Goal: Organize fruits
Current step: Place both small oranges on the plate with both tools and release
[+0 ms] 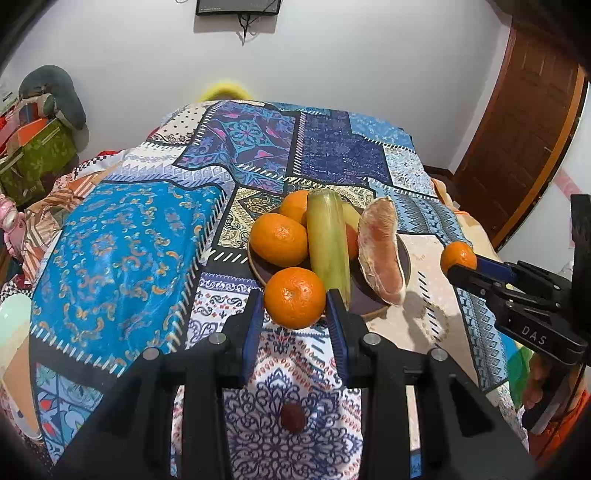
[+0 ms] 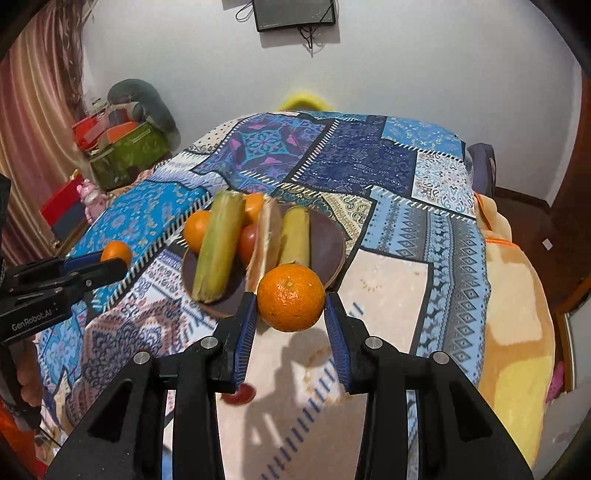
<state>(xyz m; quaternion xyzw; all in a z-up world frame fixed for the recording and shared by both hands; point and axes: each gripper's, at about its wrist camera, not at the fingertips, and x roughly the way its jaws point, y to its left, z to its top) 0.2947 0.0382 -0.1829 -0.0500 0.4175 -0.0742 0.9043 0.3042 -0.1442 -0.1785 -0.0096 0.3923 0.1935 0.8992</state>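
My left hand-held gripper [image 1: 294,300] clamps an orange [image 1: 294,297] between its blue pads, poised at the near rim of the dark plate [image 1: 404,258]. My right hand-held gripper [image 2: 291,300] grips a second orange [image 2: 291,297] the same way, at that plate's near edge on its own side. The plate sits on a patchwork blue cloth [image 1: 122,240] and is crowded: two more oranges [image 1: 279,239] at its left, a green corn cob [image 1: 328,242] lying lengthwise down the middle, a peeled pomelo segment [image 1: 380,251] standing on edge to its right, a red fruit wedged between them. From the right wrist camera a second greenish cob [image 2: 294,236] shows beyond the pomelo, with bare plate to its right. A small dark-red fruit [image 1: 292,417] lies on the cloth beneath my left gripper; another red fruit [image 2: 240,395] lies under my right. A wall screen [image 1: 238,6] hangs behind, and boxes [image 1: 37,155] are stacked at far left.
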